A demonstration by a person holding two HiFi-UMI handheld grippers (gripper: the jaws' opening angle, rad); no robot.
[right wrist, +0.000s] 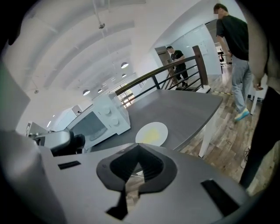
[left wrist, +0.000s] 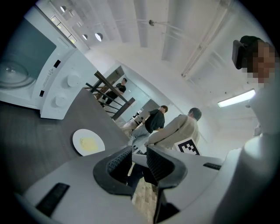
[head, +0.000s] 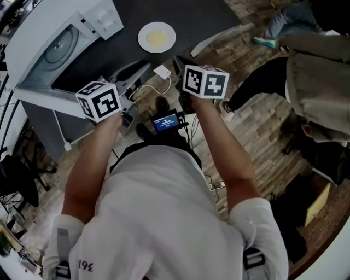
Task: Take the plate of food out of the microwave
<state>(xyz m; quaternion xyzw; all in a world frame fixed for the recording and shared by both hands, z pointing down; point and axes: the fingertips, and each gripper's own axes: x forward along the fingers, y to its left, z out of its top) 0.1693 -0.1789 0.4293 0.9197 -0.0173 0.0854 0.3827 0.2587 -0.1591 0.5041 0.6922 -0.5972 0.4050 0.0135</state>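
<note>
Foreground: the person's forearms (head: 224, 153), each hand holding a gripper just off the near edge of the dark table (head: 210, 15). Left gripper (left wrist: 139, 162): jaws slightly parted, nothing between them. Right gripper (right wrist: 139, 152): jaws closed together, empty. The plate of food (head: 157, 37), white with a yellow portion, lies on the table near that edge, outside the microwave (head: 54, 44) and beside its dial end.

A dark grey table (head: 202, 16) fills the upper centre of the head view, with a white charger (head: 162, 71) and its cable near the table's lower edge. Wood-plank floor (head: 262, 126) spreads to the right, where a person in a beige top (head: 317, 93) occupies the frame's edge. A small lit screen (head: 165, 122) glows at centre.
</note>
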